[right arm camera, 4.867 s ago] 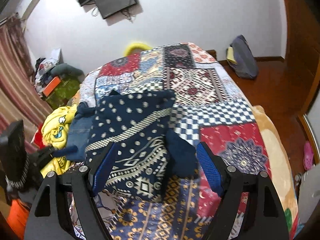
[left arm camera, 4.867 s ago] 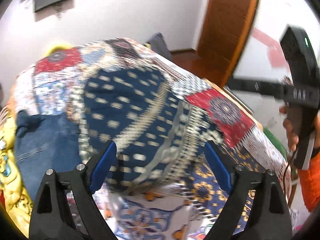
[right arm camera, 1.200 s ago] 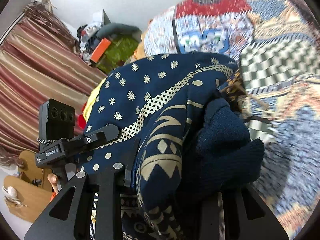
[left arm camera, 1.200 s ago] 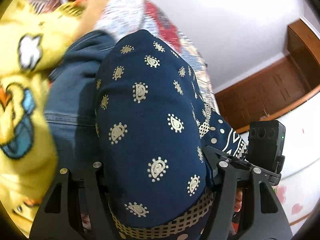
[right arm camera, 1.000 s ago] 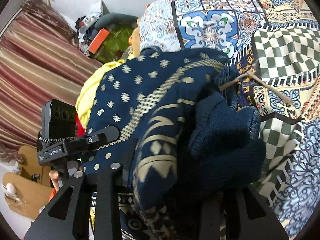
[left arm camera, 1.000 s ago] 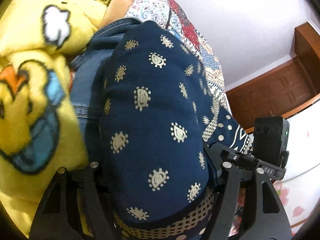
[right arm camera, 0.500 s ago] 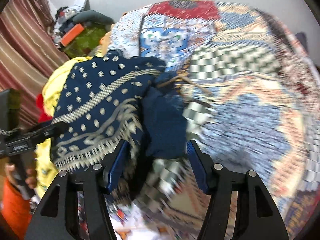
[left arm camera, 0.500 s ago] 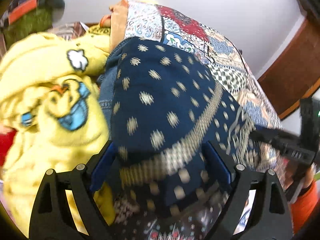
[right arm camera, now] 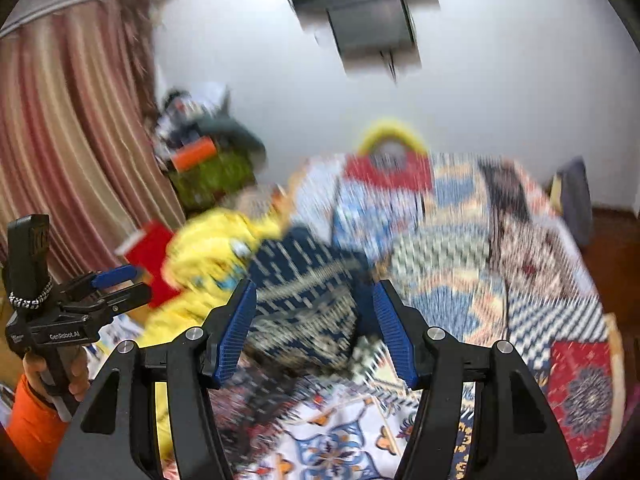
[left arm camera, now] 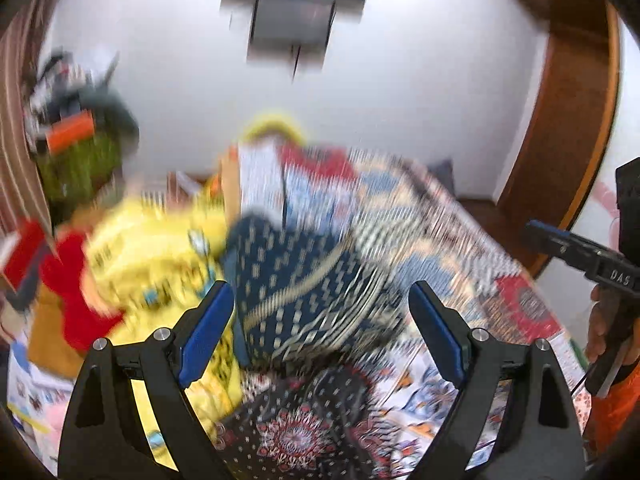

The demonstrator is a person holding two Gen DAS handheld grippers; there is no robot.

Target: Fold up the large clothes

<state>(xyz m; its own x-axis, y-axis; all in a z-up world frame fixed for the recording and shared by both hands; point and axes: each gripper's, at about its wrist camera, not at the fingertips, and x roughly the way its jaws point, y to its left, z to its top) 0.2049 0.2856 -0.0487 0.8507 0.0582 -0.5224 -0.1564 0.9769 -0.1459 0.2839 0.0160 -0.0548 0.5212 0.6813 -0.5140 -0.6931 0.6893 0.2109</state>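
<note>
The folded navy garment with gold pattern (left arm camera: 304, 280) (right arm camera: 308, 280) lies on the left side of the bed, blurred by motion, next to a yellow cartoon-print garment (left arm camera: 160, 256) (right arm camera: 208, 256). My left gripper (left arm camera: 316, 296) is open, raised above and in front of the navy garment, with nothing between its blue pads. My right gripper (right arm camera: 314, 286) is also open and empty, held back from the same garment. In the left wrist view the right gripper (left arm camera: 560, 240) shows at the right edge in a hand. The left gripper (right arm camera: 116, 280) appears at the left of the right wrist view.
A patchwork bedspread (right arm camera: 500, 248) covers the bed. A dark red-patterned cloth (left arm camera: 304, 432) lies at the near edge. A red item (left arm camera: 68, 280), a clutter pile (right arm camera: 208, 160) and a striped curtain (right arm camera: 72, 140) stand left. A wall screen (right arm camera: 360, 12) hangs ahead, a wooden door (left arm camera: 568, 120) right.
Both grippers have let go of the navy garment, opened, and pulled back and up. The garment now rests on the bed beside the yellow one.
</note>
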